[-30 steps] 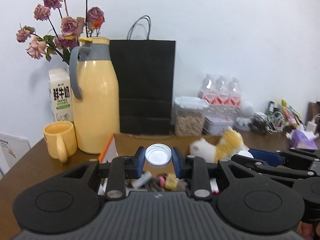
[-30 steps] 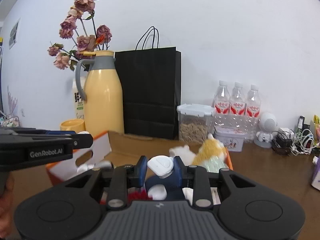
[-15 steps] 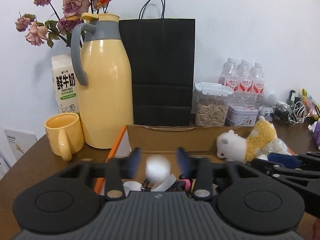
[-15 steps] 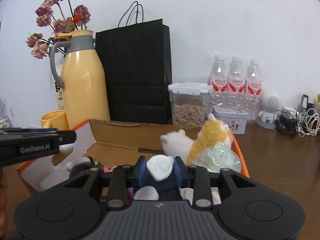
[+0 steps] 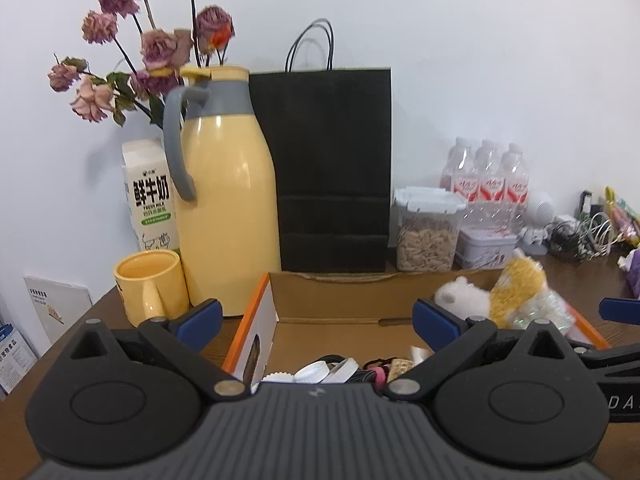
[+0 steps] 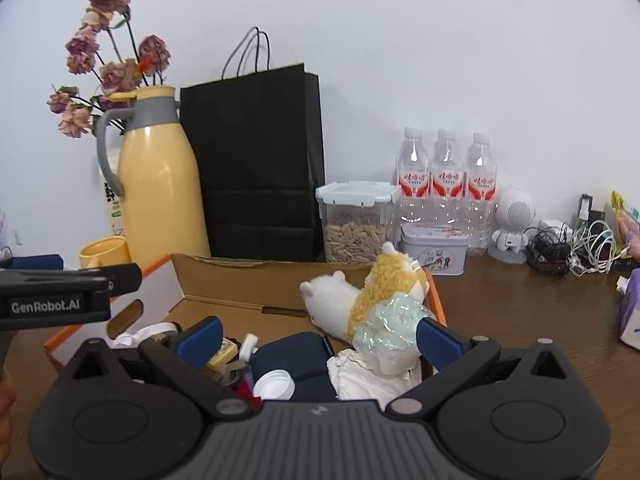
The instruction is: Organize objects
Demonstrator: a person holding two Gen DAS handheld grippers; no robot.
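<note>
An open cardboard box (image 5: 344,292) with orange edges sits on the brown table; it also shows in the right wrist view (image 6: 248,276). Inside lie a white and yellow plush toy (image 6: 360,300), white caps (image 5: 320,370), a dark blue item (image 6: 296,354), a white lid (image 6: 274,386) and small clutter. My left gripper (image 5: 316,322) is open and empty above the box's near left part. My right gripper (image 6: 316,338) is open and empty above the box's near side. The left gripper's arm (image 6: 60,292) shows at the left of the right wrist view.
Behind the box stand a yellow jug (image 5: 224,200), a yellow mug (image 5: 148,284), a milk carton (image 5: 150,196), a black paper bag (image 5: 332,168), a seed container (image 6: 354,222), water bottles (image 6: 444,184), a tin (image 6: 434,250) and cables (image 6: 572,248).
Both grippers have opened. The white cap left the left gripper and the white item left the right gripper; both now lie in the box. Both grippers moved closer over the box.
</note>
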